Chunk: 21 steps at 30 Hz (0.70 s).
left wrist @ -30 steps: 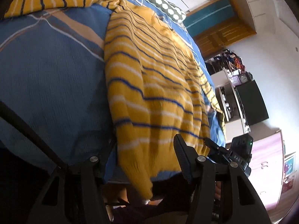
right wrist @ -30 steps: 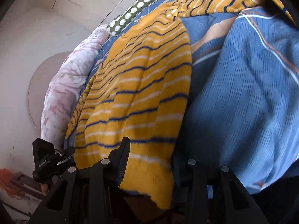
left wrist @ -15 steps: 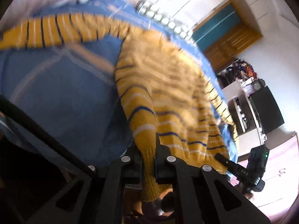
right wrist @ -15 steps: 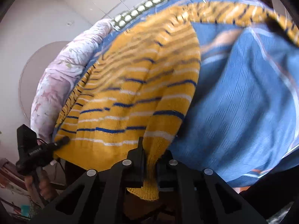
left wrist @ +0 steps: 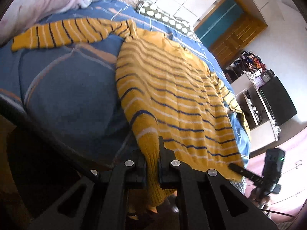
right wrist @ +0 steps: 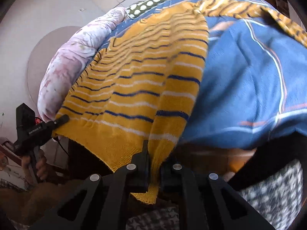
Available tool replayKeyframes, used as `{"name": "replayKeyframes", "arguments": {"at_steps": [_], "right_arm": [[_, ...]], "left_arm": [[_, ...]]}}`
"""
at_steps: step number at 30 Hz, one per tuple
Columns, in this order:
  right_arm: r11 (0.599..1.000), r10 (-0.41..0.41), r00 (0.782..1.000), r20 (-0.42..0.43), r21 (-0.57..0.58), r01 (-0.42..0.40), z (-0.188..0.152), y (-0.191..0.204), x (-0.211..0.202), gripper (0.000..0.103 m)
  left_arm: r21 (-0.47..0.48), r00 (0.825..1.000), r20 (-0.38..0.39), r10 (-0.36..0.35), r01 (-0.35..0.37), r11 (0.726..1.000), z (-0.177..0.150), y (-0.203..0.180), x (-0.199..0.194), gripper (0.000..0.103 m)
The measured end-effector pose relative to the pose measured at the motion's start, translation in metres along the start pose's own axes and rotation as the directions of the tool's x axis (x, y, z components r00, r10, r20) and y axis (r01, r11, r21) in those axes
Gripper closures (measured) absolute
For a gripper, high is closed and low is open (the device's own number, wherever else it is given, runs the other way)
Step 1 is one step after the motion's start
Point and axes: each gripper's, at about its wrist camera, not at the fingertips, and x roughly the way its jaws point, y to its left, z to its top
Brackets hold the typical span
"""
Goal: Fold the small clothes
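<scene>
Folding has barely begun: the yellow striped sweater (left wrist: 172, 95) lies spread flat on the blue bed (left wrist: 67, 88), one sleeve out toward 10 o'clock, no fold made; the left claw (left wrist: 152, 163) and right claw (right wrist: 153, 164) each pinch a hem corner at 6 o'clock

Each tool is matte black plastic: the left tool (left wrist: 152, 164) and right tool (right wrist: 153, 164) carry angular linkage arms with triangular cut-outs and round silver screws. Faint white lettering marks one tool's side.
</scene>
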Motion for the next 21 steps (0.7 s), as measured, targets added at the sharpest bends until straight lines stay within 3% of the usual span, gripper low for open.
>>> {"name": "replayKeyframes", "arguments": {"at_steps": [5, 11, 14, 17, 21], "right_arm": [[0.994, 0.000, 0.996, 0.091, -0.107, 0.009, 0.056, 0.023, -0.012, 0.094], [0.984, -0.063, 0.977, 0.202, -0.152, 0.094, 0.152, 0.036, 0.007, 0.094], [0.982, -0.102, 0.971, 0.217, -0.136, 0.133, 0.192, 0.032, 0.026, 0.094], [0.991, -0.092, 0.974, 0.207, -0.075, 0.110, 0.213, 0.024, 0.039, 0.094], [0.995, -0.033, 0.979, 0.200, -0.084, 0.051, 0.197, 0.024, 0.028, 0.094]], "left_arm": [[0.054, 0.999, 0.036, 0.026, -0.028, 0.998, 0.041, -0.015, 0.006, 0.095], [0.114, 0.990, 0.103, 0.099, -0.111, 0.987, 0.140, -0.040, 0.044, 0.095], [0.082, 0.986, 0.104, 0.131, -0.140, 0.987, 0.182, -0.041, 0.071, 0.095], [0.033, 0.989, 0.112, 0.097, -0.101, 0.994, 0.198, -0.040, 0.075, 0.095], [0.033, 0.993, 0.119, 0.010, -0.014, 0.999, 0.182, -0.042, 0.049, 0.095]]}}
